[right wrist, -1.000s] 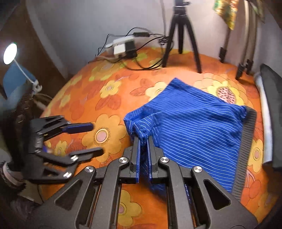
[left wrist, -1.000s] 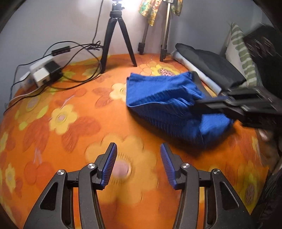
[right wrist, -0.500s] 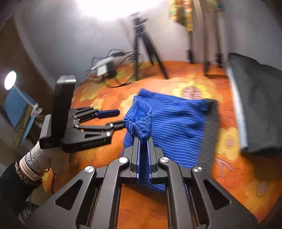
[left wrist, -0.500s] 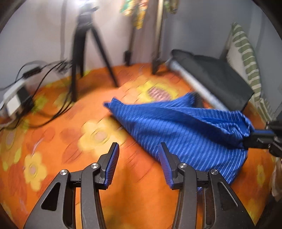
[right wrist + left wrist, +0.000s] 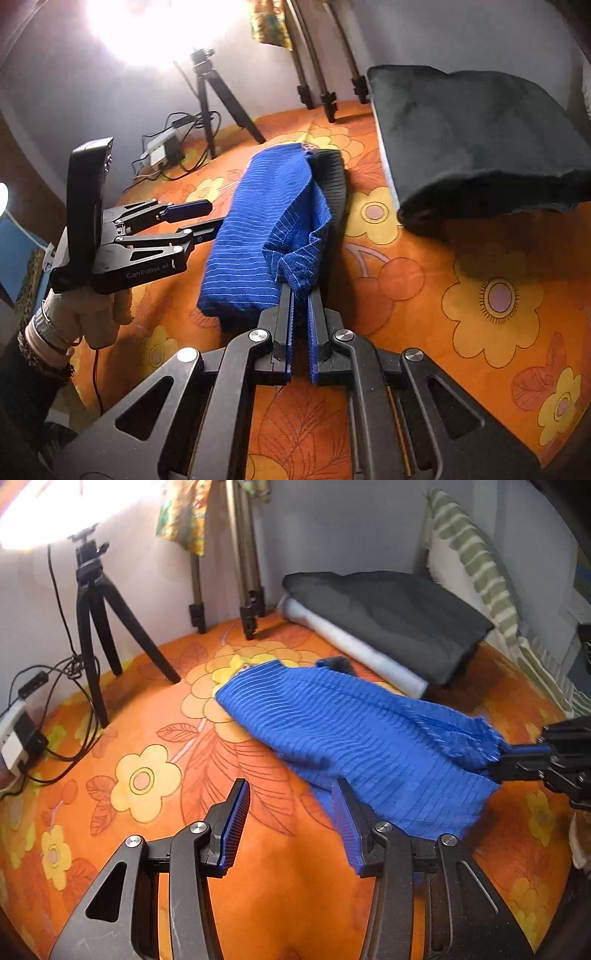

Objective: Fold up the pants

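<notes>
Closest to me, my right gripper point(image 5: 300, 325) is clamped tight on a bunched corner of the blue striped pants point(image 5: 258, 229), the cloth pinched between the blue pads and lifted off the bedspread. From the pinch the pants stretch away in a long, loosely rolled drape, with the dark ribbed waistband point(image 5: 334, 184) lying along their right side.

My left gripper point(image 5: 290, 823) has its jaws apart with nothing between them; it hangs over the orange flowered bedspread point(image 5: 147, 775), its right finger just at the near edge of the pants point(image 5: 351, 731) (I cannot tell whether it touches the cloth). In the right wrist view I see it from the side, held in a hand point(image 5: 88, 314) with bracelets at the wrist, its fingers pointing toward the pants' left edge.

Beyond the pants, a folded dark blanket point(image 5: 391, 620) rests on a pale roll near a green-striped pillow point(image 5: 472, 561). Farther back stand a black tripod point(image 5: 96, 602), two more stands, and a power strip point(image 5: 18, 731) with tangled cables by the wall.
</notes>
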Demonstrator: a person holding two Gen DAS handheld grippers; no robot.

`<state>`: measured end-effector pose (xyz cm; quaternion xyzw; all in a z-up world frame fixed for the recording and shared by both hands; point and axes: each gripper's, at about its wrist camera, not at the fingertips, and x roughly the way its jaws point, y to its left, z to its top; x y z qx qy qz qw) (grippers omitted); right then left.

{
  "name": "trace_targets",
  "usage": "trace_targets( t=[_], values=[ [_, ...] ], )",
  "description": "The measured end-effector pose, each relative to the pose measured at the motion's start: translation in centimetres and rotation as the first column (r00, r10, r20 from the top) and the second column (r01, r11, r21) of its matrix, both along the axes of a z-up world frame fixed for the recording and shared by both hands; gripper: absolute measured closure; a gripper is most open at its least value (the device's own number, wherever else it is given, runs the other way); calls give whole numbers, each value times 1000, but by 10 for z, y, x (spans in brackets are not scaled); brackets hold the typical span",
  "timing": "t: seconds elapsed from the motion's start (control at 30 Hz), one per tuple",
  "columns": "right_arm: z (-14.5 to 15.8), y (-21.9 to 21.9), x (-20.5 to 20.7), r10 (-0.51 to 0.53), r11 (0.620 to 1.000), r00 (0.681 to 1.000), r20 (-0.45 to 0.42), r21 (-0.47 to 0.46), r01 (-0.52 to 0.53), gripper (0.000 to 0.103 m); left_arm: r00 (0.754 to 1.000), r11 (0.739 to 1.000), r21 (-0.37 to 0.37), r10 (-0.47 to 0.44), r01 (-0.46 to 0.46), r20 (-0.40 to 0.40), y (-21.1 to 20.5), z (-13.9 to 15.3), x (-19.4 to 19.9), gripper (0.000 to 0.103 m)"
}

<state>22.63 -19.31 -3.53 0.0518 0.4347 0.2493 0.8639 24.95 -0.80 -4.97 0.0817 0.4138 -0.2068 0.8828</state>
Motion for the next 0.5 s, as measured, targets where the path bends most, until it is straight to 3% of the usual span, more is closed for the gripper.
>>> trace_targets(
  t=[0.27,0.5],
  values=[
    [11,1,2,36,992,998,-44,123,-30,96,986,985,-49,-166,167,20,-30,16,-53,56],
    [8,-8,11,75,964,990,-123,261,-41,94,976,976,-16,-214,215,38,-70,16,-51,56]
  ],
)
